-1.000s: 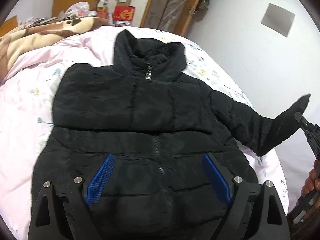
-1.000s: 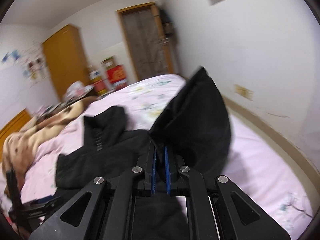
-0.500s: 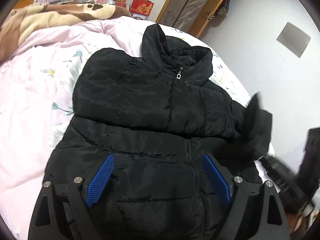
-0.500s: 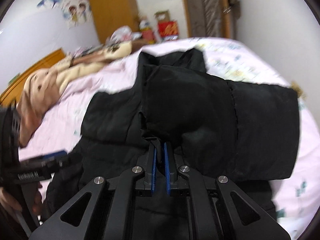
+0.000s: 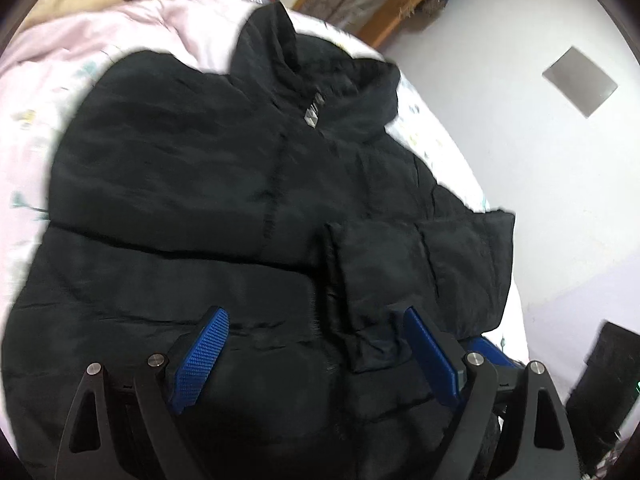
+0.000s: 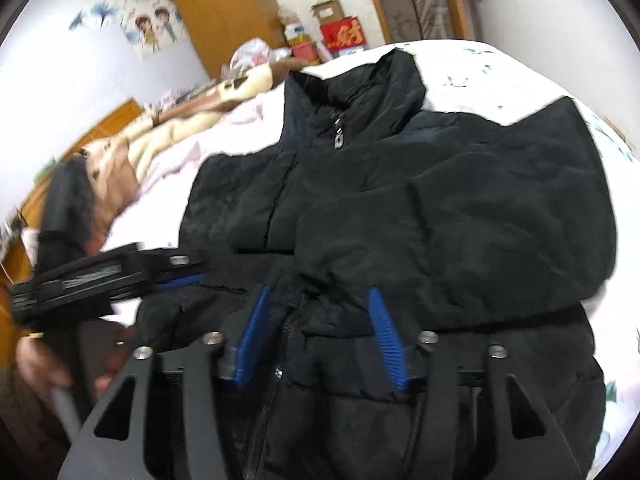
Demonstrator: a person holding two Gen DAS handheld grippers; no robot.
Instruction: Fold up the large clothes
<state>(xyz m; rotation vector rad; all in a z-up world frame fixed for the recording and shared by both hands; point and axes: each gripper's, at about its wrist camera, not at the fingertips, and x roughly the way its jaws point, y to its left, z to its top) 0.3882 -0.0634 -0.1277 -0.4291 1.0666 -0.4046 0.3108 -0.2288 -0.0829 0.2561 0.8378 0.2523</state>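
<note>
A black puffer jacket [image 5: 192, 200] lies front up on the bed, zipped, collar [image 6: 360, 92] toward the far side. Its right sleeve [image 6: 472, 224] is folded across the chest, and the cuff [image 5: 372, 344] rests near the zip. My right gripper [image 6: 318, 296] hovers just over that cuff. Its jaws are opening, the blue pads [image 6: 384, 328] stand apart, and the cuff lies loose between them. My left gripper [image 5: 314, 320] is wide open over the jacket's lower front and holds nothing. It also shows at the left of the right wrist view, where the left gripper [image 6: 160, 276] is held by a hand.
The bed has a pink floral sheet [image 5: 52, 92]. A brown and beige blanket [image 6: 168, 136] lies bunched at its far left. A wooden wardrobe [image 6: 224, 8] and red boxes [image 6: 344, 36] stand behind. A white wall [image 5: 560, 208] runs close along the bed's right edge.
The right gripper carried the sleeve from out at the side over onto the jacket's chest, came down, and its jaws parted off the cuff. The left gripper moved lower and closer to the jacket.
</note>
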